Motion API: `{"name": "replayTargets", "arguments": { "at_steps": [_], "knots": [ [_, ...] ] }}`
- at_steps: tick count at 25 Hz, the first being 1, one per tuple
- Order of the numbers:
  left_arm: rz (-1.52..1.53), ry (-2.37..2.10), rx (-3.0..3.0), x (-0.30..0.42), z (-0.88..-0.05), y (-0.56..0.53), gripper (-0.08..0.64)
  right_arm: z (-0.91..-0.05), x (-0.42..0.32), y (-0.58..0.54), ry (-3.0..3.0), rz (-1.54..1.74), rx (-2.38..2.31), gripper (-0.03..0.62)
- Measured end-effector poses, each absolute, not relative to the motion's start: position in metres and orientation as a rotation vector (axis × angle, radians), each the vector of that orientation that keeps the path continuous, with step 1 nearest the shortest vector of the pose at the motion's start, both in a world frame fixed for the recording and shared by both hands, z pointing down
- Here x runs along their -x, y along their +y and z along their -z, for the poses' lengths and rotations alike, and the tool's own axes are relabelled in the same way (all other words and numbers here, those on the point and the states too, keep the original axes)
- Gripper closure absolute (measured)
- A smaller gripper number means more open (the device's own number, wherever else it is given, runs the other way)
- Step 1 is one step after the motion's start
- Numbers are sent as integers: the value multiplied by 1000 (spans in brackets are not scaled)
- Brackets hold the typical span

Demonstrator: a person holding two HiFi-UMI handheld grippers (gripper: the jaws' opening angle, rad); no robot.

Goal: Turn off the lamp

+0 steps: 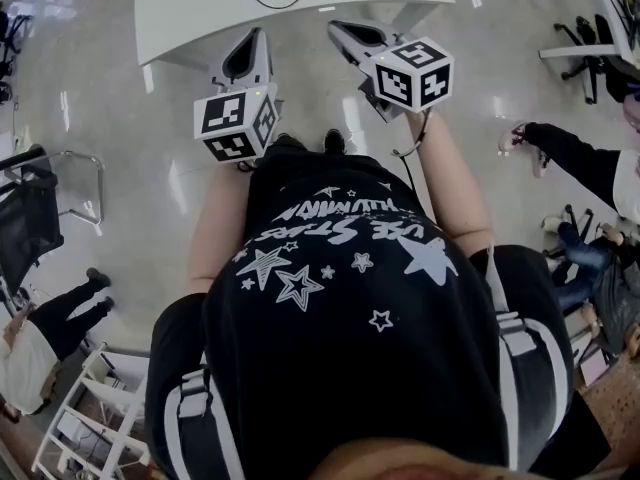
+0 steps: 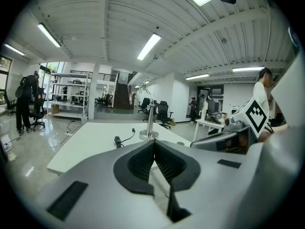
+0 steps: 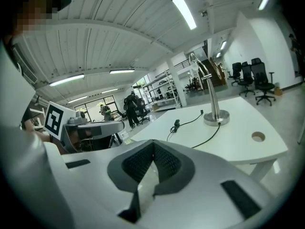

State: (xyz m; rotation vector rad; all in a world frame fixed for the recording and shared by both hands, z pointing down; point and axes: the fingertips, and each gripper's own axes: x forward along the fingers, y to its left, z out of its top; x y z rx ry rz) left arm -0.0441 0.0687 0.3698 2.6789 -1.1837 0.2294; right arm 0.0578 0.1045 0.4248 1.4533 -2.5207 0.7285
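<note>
A silver gooseneck lamp [image 3: 212, 97] stands on a round base [image 2: 148, 135] towards the far side of the white table [image 1: 290, 8]. Its black cable [image 3: 209, 137] runs across the tabletop, and a second lead carries a small black switch box [image 2: 117, 140], also seen in the right gripper view [image 3: 177, 123]. My left gripper [image 2: 154, 142] is shut with nothing between its jaws. My right gripper [image 3: 153, 143] is also shut and empty. Both hover side by side at the table's near edge [image 1: 252, 36], [image 1: 335, 26], pointing at the lamp and well short of it.
A round cable hole [image 3: 258, 137] sits in the tabletop right of the lamp base. Office chairs [image 3: 252, 78], metal shelving [image 2: 71, 92] and standing people [image 2: 26, 101] fill the room behind. On the floor around me are a chair [image 1: 30, 218] and seated people [image 1: 580, 168].
</note>
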Motion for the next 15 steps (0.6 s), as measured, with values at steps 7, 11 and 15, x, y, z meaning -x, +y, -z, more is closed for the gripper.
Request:
{"name": "replayTargets", "arguments": {
  "at_steps": [7, 11, 15],
  "knots": [
    [-201, -1137, -2706, 61, -361, 68, 548, -418, -31, 99, -2499, -692, -1467, 588],
    [-175, -1102, -2727, 85, -354, 71, 548, -411, 2, 99, -2496, -663, -1468, 588],
    [-159, -1072, -2737, 106, -353, 70, 548, -404, 32, 98, -2498, -644, -1480, 586]
  ]
}}
